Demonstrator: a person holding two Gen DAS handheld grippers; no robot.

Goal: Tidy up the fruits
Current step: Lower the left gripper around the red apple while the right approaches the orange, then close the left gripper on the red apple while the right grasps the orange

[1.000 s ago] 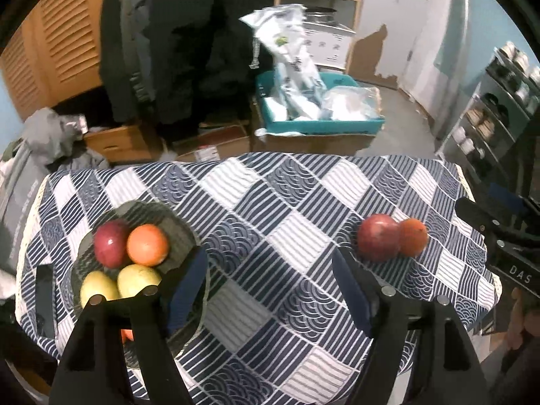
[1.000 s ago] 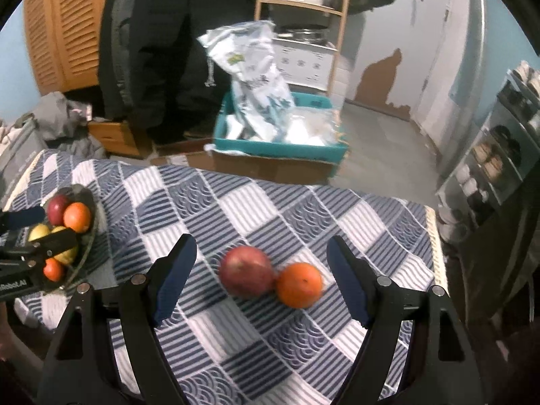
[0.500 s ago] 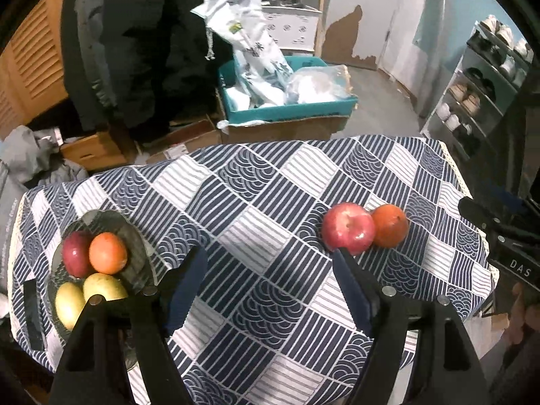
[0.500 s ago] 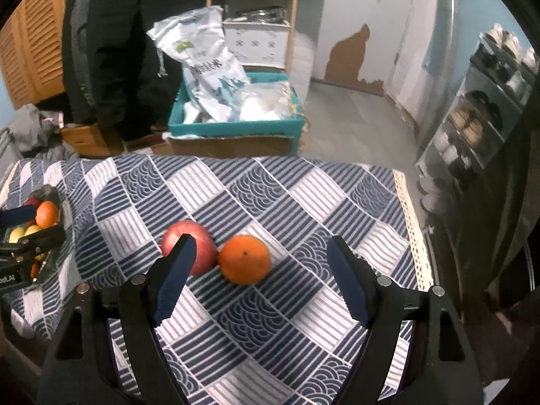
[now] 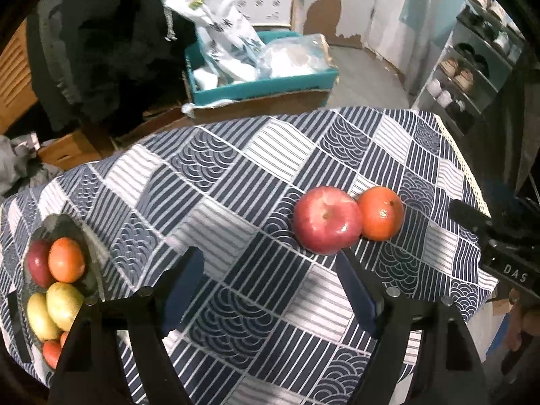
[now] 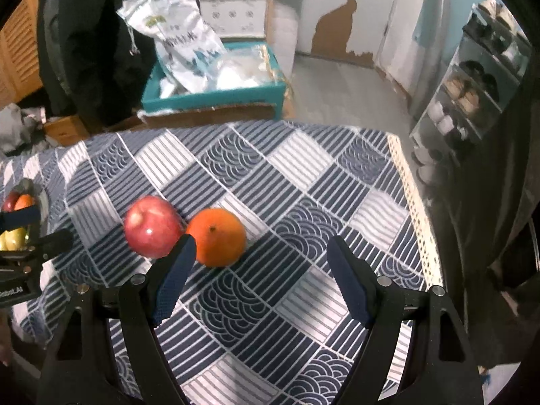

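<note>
A red apple [image 5: 325, 224] and an orange [image 5: 381, 217] lie touching on the blue patterned tablecloth [image 5: 236, 182]. A dark glass bowl [image 5: 64, 226] at the left holds several fruits. My left gripper [image 5: 270, 270] is open and empty; the apple sits just beyond its right fingertip. In the right wrist view the apple [image 6: 152, 231] and orange [image 6: 217, 236] lie by the left fingertip of my open, empty right gripper [image 6: 260, 253]. The bowl [image 6: 42, 199] shows at the left edge there, behind the left gripper [image 6: 37, 229].
The table's right edge with a lace trim [image 6: 411, 202] runs close to the fruits. Beyond the table stand a teal crate [image 5: 263, 81] with plastic bags, cardboard boxes, and a shoe rack [image 6: 472, 84] at the right.
Both grippers have moved nearer to the apple and orange, which now look larger. The left gripper has swung right, away from the bowl. The fruits have not moved.
</note>
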